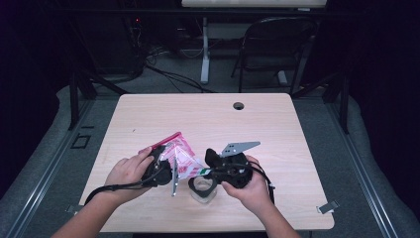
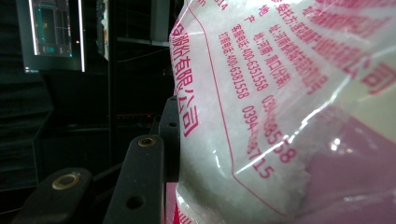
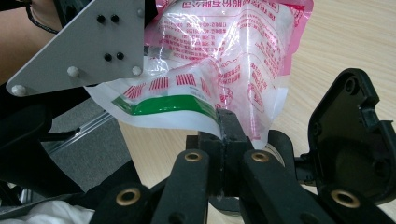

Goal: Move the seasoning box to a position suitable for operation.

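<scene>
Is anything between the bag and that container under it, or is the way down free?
Nothing visible blocks it. The bag, held by the left gripper and pinched at its green-striped edge by the right gripper, hangs just above the clear container on the table.

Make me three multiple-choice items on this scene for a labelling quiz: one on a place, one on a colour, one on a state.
1. Where is the bag?
A. between the two grippers
B. on the chair
C. on the floor

2. What colour is the band by the bag's pinched edge?
A. blue
B. green
C. yellow

3. The right gripper is
A. wide open
B. shut on the bag's edge
C. lying on the table

Answers: 1 A, the high view shows it held above the table; 2 B, seen in the right gripper view; 3 B, the jaws meet on the plastic.
</scene>
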Available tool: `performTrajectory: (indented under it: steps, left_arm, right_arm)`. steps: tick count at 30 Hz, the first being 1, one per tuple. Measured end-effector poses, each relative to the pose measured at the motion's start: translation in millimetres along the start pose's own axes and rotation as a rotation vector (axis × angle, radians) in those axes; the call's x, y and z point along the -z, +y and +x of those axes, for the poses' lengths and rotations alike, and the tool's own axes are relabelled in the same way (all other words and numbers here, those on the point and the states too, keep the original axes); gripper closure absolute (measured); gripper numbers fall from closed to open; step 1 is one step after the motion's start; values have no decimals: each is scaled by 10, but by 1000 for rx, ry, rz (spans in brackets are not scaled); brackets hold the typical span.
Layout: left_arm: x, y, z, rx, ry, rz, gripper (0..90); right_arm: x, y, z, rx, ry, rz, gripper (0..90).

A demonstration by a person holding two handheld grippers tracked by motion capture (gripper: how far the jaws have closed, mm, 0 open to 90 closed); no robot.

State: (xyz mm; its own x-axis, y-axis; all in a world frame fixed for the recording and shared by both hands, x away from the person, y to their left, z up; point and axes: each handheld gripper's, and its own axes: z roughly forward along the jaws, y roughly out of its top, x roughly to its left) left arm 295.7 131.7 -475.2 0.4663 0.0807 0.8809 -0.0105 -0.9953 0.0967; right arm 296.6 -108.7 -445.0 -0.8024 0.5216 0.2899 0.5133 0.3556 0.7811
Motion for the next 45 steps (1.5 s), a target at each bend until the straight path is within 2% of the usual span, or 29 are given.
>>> performTrajectory:
  steps: [9,15,17,18,20,21,23,26,36,45]
  left_arm:
    - [1,6,13,-17,4,-1,659]
    - [10,22,34,-48,2,7,660]
    - [17,31,37,-63,8,12,661]
    - [13,32,30,-53,10,5,661]
    - [19,38,44,-62,12,7,662]
    - [25,42,54,-81,20,14,662]
    - [36,52,68,-93,28,18,663]
    - [42,56,69,-95,28,22,665]
    - [72,88,37,-159,61,24,674]
    - [96,111,21,-179,78,20,681]
  right_arm:
    - [-1,-1,-5,2,-3,5,900]
    - [-2,-2,-9,0,-1,8,900]
    - [-1,-2,-10,1,-1,9,900]
    - [-1,-2,-11,0,-1,9,900]
    - [1,-3,-12,-2,0,9,900]
    - [1,-4,-11,-6,-1,5,900]
    - [5,-4,-11,-5,0,5,900]
    - [9,-4,-17,-8,0,3,900]
    - [2,-15,-39,-17,6,10,900]
    - [19,-20,-46,-20,8,13,900]
